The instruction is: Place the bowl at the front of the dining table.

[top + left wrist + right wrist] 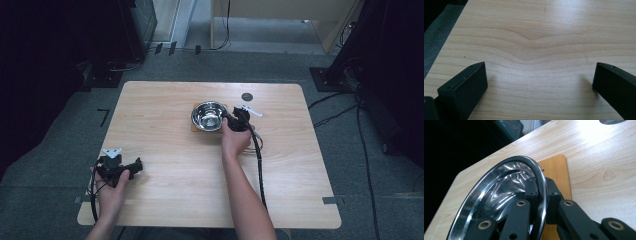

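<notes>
A shiny steel bowl sits on a small wooden board at the middle of the table's far half. My right gripper is shut on the bowl's right rim. In the right gripper view the dark rim of the bowl runs between the two jaws of the right gripper, one pad inside and one outside, with the board beneath. My left gripper rests in the hand near the table's front left corner. Its jaws stand wide apart, and the left gripper has only bare wood between them.
A dark round disc lies on the table just behind the bowl. The right gripper's black cable trails back along the forearm. The wooden table stands on grey carpet, with dark equipment and cables on the floor around it.
</notes>
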The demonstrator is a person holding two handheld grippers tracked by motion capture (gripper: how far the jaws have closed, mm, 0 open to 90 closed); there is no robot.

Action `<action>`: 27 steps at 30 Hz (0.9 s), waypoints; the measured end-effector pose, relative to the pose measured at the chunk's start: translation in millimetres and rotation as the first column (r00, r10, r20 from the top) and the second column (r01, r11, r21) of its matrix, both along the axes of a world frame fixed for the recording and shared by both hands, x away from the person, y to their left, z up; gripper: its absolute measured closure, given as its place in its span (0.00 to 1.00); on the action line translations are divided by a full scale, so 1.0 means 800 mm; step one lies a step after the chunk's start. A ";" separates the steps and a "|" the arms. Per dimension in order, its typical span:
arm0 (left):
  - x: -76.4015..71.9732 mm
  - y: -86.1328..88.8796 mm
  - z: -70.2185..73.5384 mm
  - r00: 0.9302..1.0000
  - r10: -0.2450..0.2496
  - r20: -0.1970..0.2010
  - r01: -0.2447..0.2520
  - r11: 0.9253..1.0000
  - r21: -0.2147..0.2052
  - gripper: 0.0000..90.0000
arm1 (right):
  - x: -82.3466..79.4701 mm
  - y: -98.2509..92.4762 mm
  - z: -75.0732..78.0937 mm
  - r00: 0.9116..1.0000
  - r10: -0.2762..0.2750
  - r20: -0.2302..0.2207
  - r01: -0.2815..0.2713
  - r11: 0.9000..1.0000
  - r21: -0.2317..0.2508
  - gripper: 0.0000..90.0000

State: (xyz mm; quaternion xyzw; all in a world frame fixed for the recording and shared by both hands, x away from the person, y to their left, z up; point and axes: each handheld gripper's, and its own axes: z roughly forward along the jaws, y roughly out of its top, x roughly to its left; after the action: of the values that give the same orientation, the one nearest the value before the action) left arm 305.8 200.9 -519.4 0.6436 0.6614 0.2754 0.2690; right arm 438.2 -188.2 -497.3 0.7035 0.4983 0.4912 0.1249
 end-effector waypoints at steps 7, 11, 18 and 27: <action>0.000 0.000 0.000 1.000 0.000 0.000 0.000 1.000 0.000 0.00 | 0.017 0.007 -0.008 0.999 -0.043 0.006 0.043 0.999 -0.012 0.94; 0.000 0.000 0.000 1.000 0.000 0.000 0.000 1.000 0.000 0.00 | 0.024 0.011 -0.012 0.998 -0.056 0.000 0.056 0.998 -0.021 0.94; 0.000 0.000 0.000 1.000 0.000 0.000 0.000 1.000 0.000 0.00 | 0.029 0.016 -0.019 0.997 -0.071 -0.005 0.071 0.997 -0.019 0.94; 0.000 0.000 0.000 1.000 0.000 0.000 0.000 1.000 0.000 0.00 | 0.026 0.014 -0.013 0.996 -0.092 0.016 0.093 0.995 -0.033 0.51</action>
State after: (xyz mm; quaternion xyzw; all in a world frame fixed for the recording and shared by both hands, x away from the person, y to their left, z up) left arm 305.9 200.9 -519.4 0.6436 0.6615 0.2754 0.2690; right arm 458.6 -177.1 -507.7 0.7200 0.4725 0.4815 0.1629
